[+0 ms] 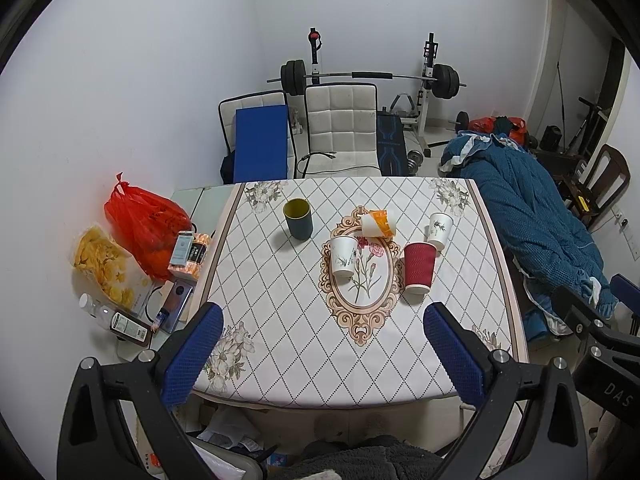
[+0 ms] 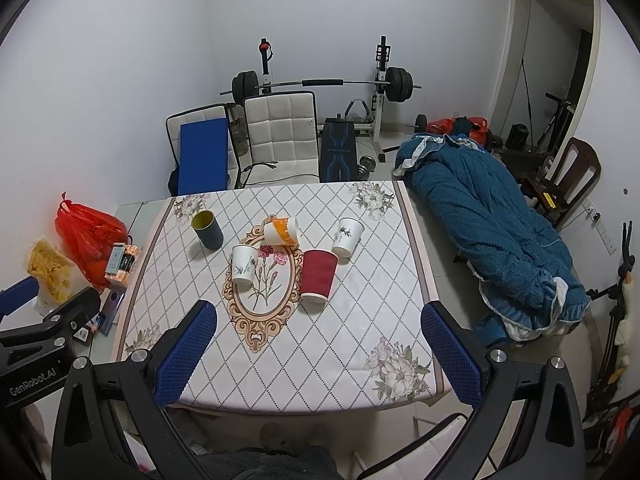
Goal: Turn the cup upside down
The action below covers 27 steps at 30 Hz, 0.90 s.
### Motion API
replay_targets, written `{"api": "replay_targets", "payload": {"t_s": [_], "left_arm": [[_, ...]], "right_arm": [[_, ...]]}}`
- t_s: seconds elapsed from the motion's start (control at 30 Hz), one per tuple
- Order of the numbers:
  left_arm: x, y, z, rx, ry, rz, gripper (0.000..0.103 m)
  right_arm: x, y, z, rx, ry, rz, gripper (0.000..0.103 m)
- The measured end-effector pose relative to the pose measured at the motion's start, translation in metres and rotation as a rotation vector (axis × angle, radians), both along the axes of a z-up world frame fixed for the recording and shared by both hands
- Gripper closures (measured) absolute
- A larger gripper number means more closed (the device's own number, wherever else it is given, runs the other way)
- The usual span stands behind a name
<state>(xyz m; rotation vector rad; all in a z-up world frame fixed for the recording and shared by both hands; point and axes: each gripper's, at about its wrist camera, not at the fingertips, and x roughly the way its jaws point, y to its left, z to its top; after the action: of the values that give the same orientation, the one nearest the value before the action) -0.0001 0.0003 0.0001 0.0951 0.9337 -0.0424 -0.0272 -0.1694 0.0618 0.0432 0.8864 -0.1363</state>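
Left wrist view: my left gripper (image 1: 322, 354) hangs above near edge of surface (image 1: 280, 360), fingers wide apart, nothing held. Right gripper (image 2: 318, 350) same pose, fingers apart, empty, angled down at cups. Dark green cup (image 1: 298, 219) upright, mouth up, far left, standing clear of others, so I judge it easiest to grab. Red cup (image 1: 419, 267) already inverted; orange-white cup (image 1: 379, 223) lies on side.
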Motion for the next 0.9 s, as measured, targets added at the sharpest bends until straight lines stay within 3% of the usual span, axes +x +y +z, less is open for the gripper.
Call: {"api": "replay_targets", "payload": {"t_s": [0.43, 0.9], "left_arm": [[0.007, -0.008, 0.020, -0.005, 0.004, 0.001, 0.000], [0.004, -0.011, 0.017, -0.005, -0.001, 0.001, 0.000]], "right_arm": [[0.001, 0.001, 0.003, -0.002, -0.001, 0.000, 0.000], [0.002, 0.002, 0.008, 0.001, -0.005, 0.004, 0.000]]}}
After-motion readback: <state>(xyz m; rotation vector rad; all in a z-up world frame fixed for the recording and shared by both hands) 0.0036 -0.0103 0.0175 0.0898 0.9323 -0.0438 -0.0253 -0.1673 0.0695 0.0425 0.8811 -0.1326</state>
